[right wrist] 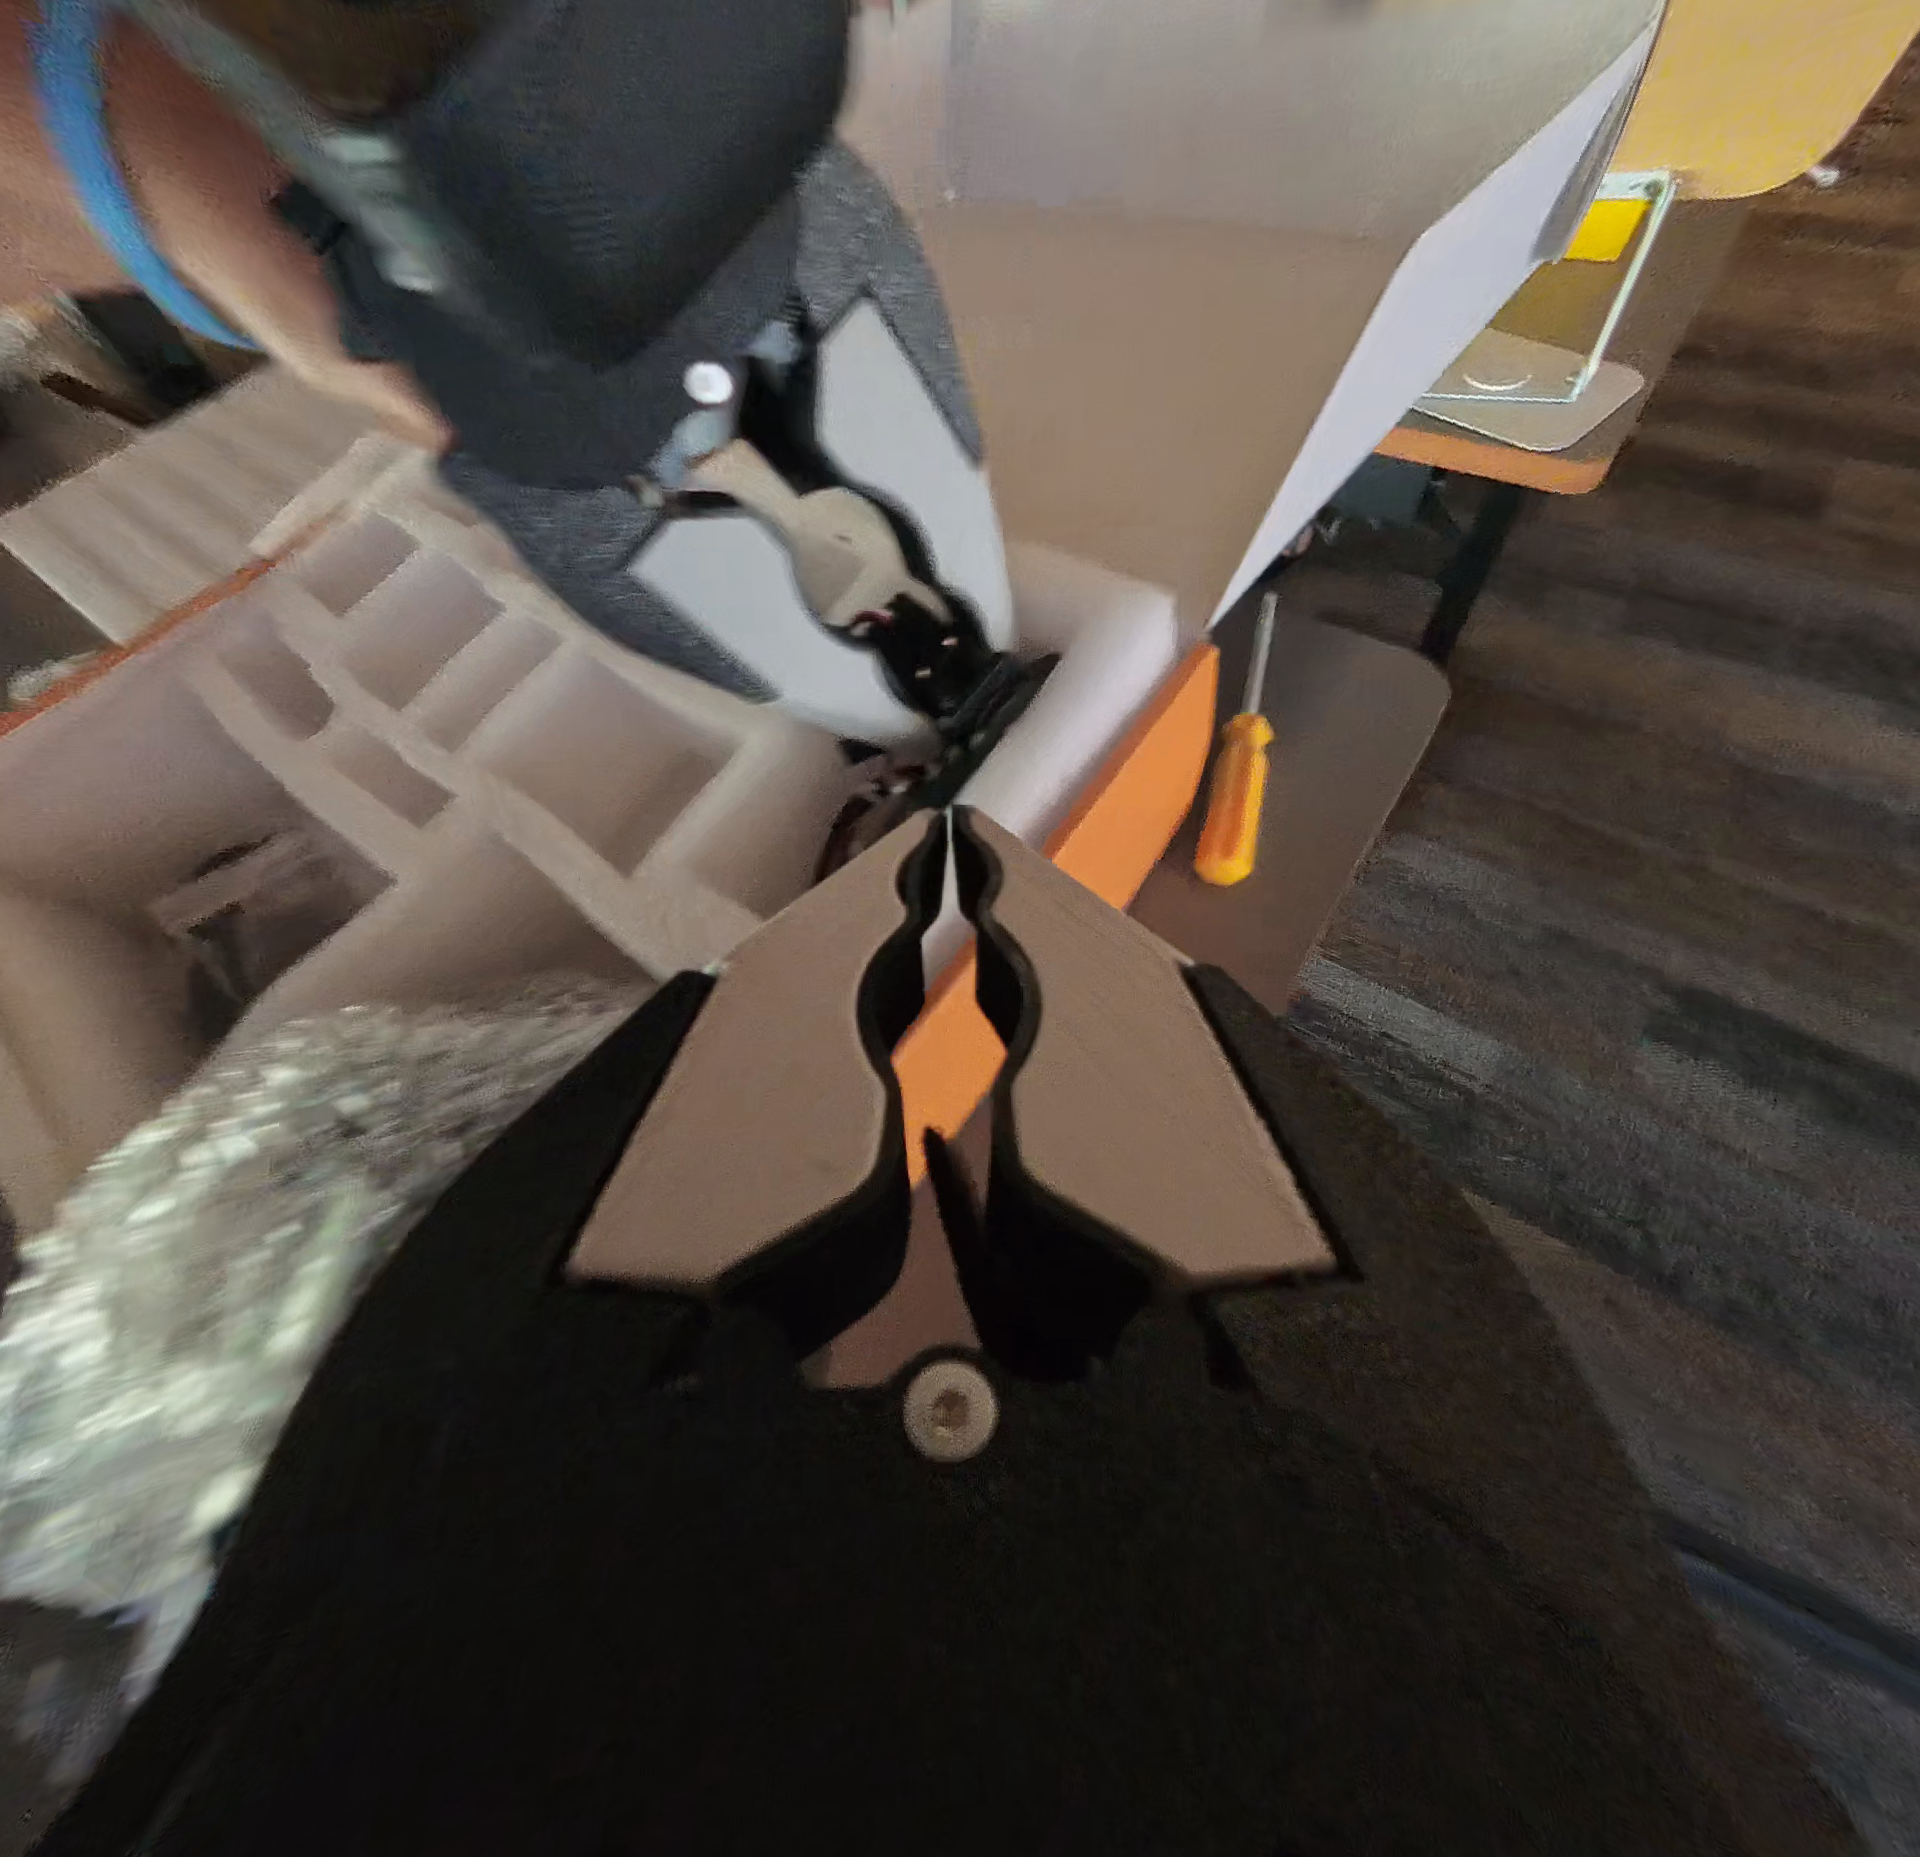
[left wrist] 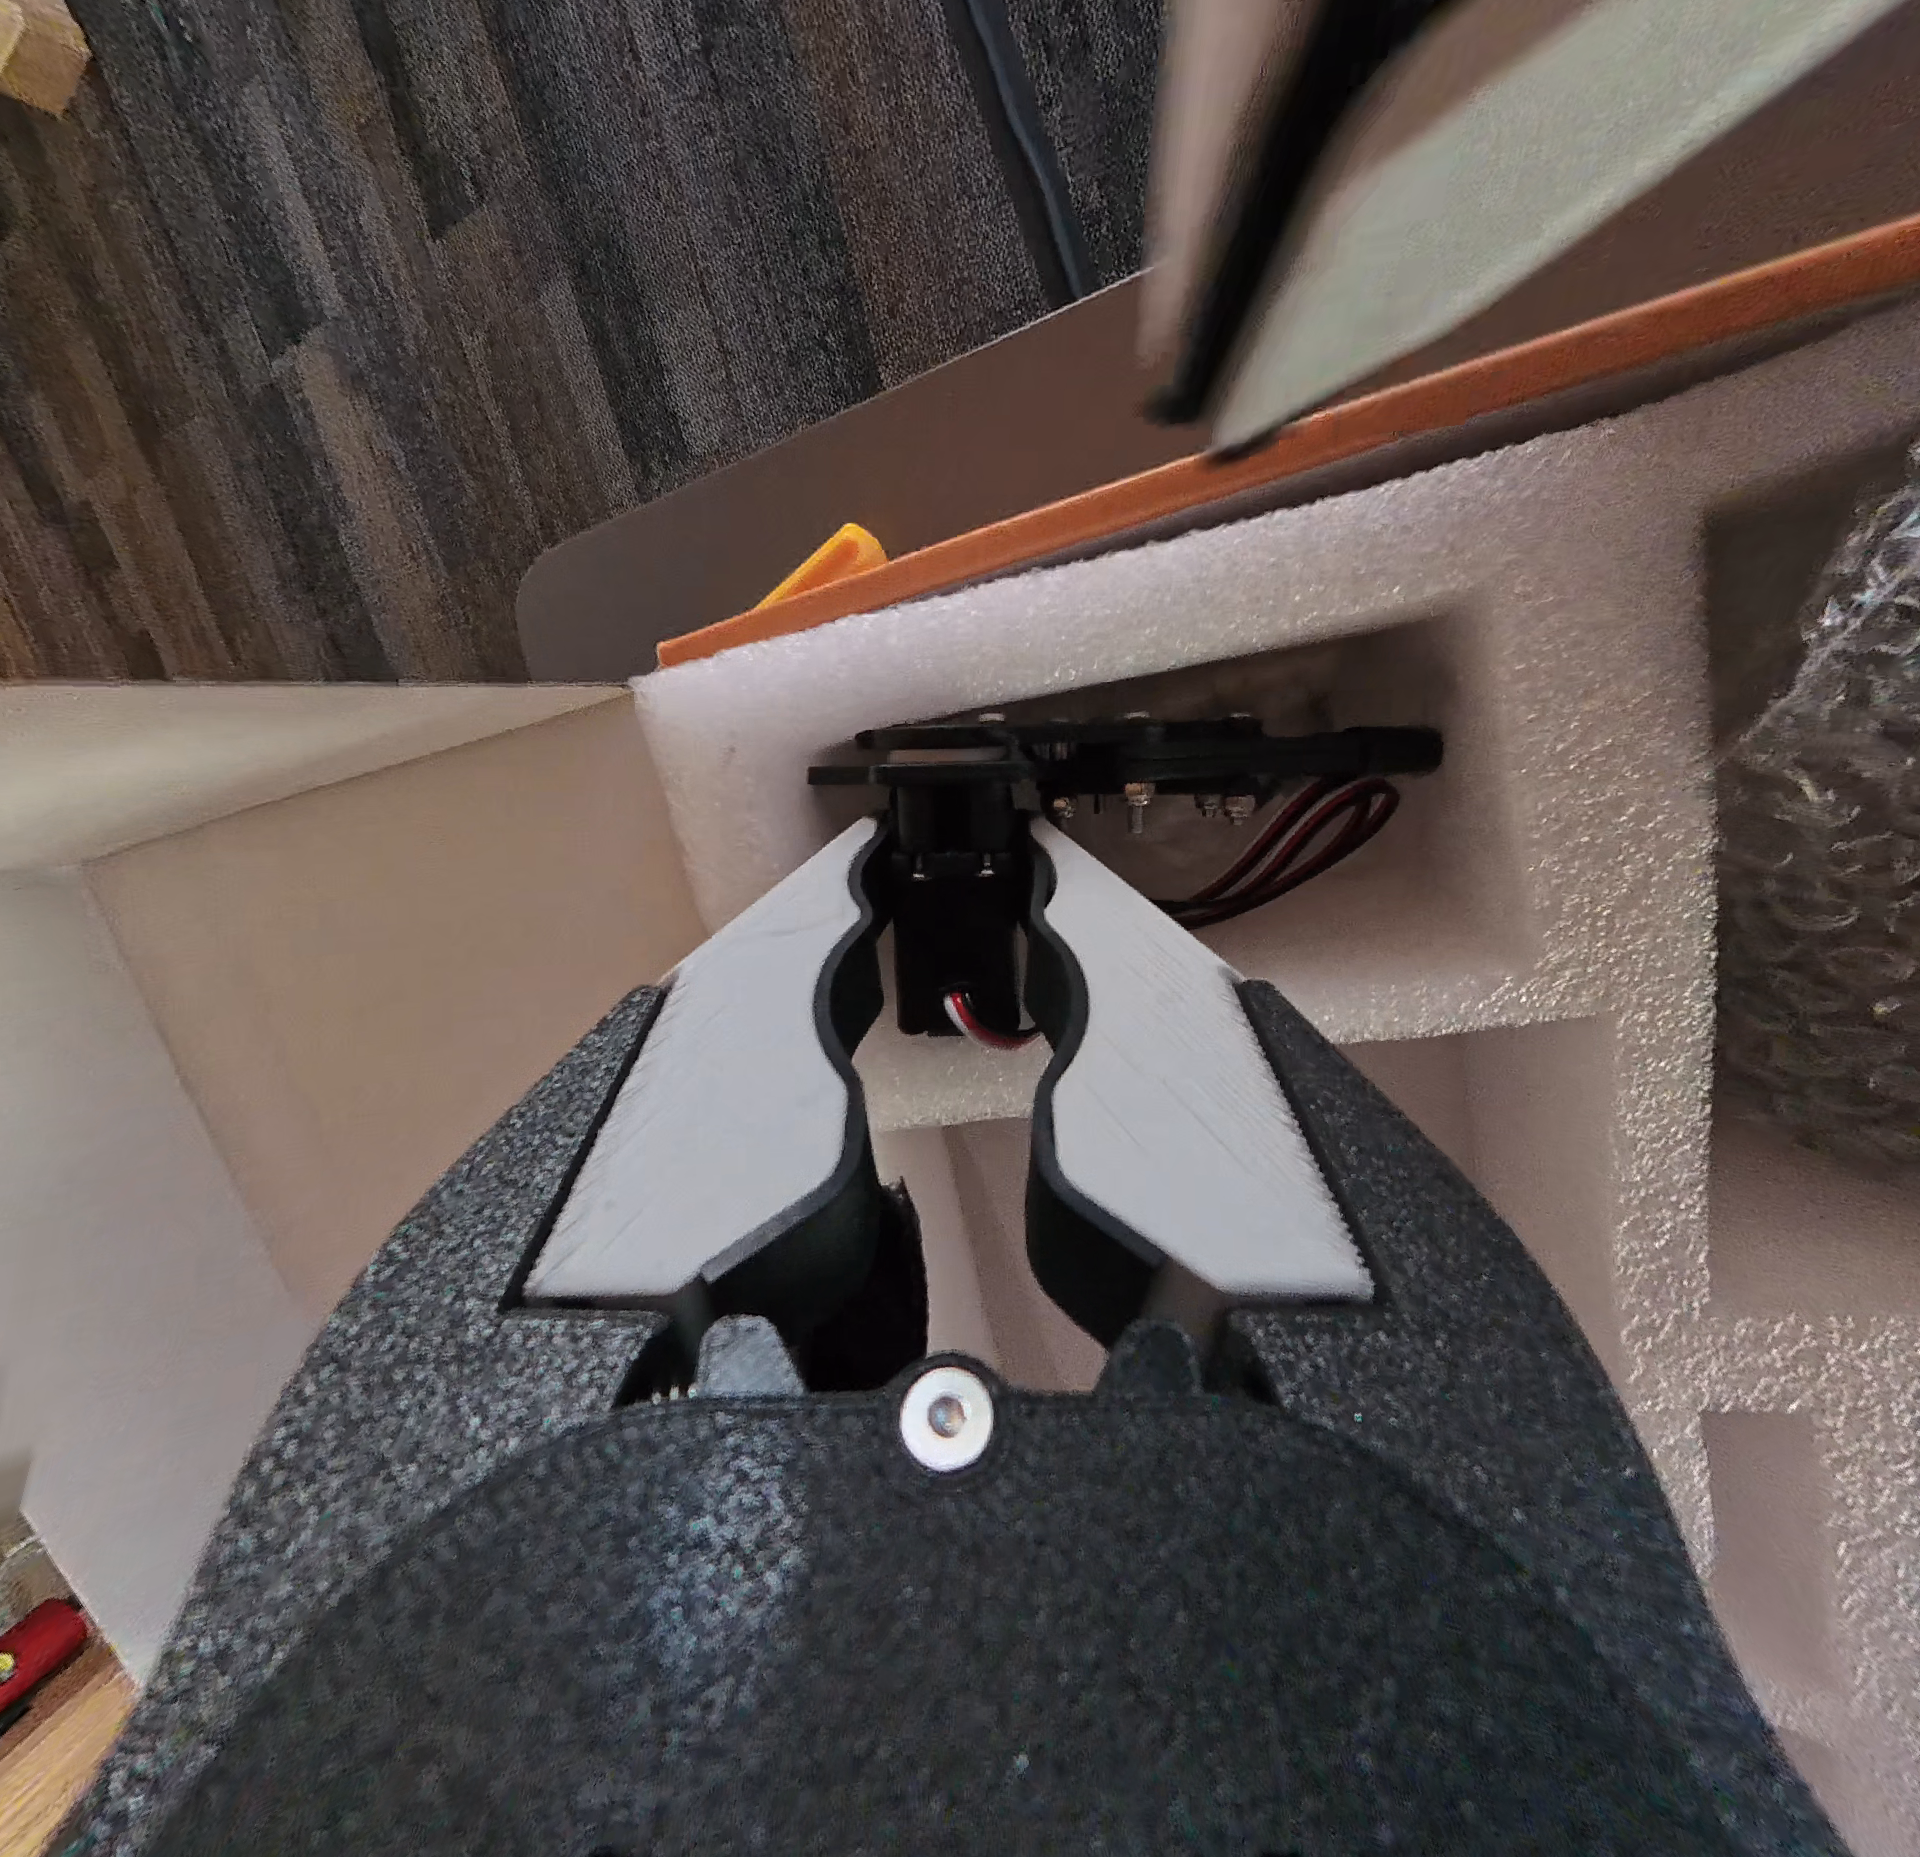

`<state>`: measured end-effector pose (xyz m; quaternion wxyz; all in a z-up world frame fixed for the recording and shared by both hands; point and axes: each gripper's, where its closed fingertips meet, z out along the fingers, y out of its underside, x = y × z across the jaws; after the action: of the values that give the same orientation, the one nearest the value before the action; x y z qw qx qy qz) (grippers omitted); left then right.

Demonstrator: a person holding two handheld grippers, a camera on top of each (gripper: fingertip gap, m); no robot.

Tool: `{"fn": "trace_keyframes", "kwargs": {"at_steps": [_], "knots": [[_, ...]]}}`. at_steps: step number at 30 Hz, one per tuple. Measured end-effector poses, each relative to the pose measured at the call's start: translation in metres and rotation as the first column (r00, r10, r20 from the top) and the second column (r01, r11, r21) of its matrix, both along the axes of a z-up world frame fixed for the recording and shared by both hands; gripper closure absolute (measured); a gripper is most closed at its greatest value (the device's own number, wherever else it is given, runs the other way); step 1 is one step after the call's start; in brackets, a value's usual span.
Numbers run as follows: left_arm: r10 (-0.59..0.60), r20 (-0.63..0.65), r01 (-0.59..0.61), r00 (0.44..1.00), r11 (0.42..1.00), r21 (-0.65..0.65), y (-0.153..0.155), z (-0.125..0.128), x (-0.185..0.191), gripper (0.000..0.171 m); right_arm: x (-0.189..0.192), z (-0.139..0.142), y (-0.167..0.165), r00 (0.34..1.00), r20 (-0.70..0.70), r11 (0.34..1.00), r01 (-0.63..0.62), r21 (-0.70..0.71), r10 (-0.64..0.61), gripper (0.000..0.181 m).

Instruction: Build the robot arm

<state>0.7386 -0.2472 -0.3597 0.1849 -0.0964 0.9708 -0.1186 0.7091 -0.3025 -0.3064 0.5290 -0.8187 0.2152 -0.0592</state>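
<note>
My left gripper (left wrist: pixel 956 831) is shut on a black servo-like block (left wrist: pixel 951 934). The block is joined to a flat black bracket (left wrist: pixel 1195 747) with red and black wires (left wrist: pixel 1299 851), inside a cutout of the white foam insert (left wrist: pixel 1143 581). Both pads press on the block's sides. The right wrist view shows the same grasp (right wrist: pixel 977 664) on the black part (right wrist: pixel 935 654). My right gripper (right wrist: pixel 948 815) is shut, its tips together just short of the black part's near end, above the foam edge. It shows blurred at the top of the left wrist view (left wrist: pixel 1195 405).
The foam (right wrist: pixel 468 685) has several cutouts and sits in an orange-walled box (right wrist: pixel 1132 810) with open flaps (right wrist: pixel 1455 301). A yellow-handled screwdriver (right wrist: pixel 1233 799) lies on a flap outside the box. A bubble-wrapped bundle (right wrist: pixel 208 1236) lies in the foam near my right gripper. A person's arm (right wrist: pixel 208 249) holds the left gripper.
</note>
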Motion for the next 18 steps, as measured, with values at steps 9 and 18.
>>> {"fn": "trace_keyframes", "kwargs": {"at_steps": [9, 18], "knots": [[0.032, 0.063, -0.03, 0.998, 0.999, -0.029, 0.001, -0.003, 0.004, 0.15, 0.056, -0.027, 0.054, 0.974, -0.132, 0.981, -0.19, -0.05, 0.182, 0.181], [0.026, 0.174, -0.015, 0.984, 0.998, -0.061, 0.004, 0.0, 0.005, 0.151, 0.062, -0.05, 0.059, 0.98, -0.1, 0.957, -0.188, -0.221, 0.17, 0.181]]}}
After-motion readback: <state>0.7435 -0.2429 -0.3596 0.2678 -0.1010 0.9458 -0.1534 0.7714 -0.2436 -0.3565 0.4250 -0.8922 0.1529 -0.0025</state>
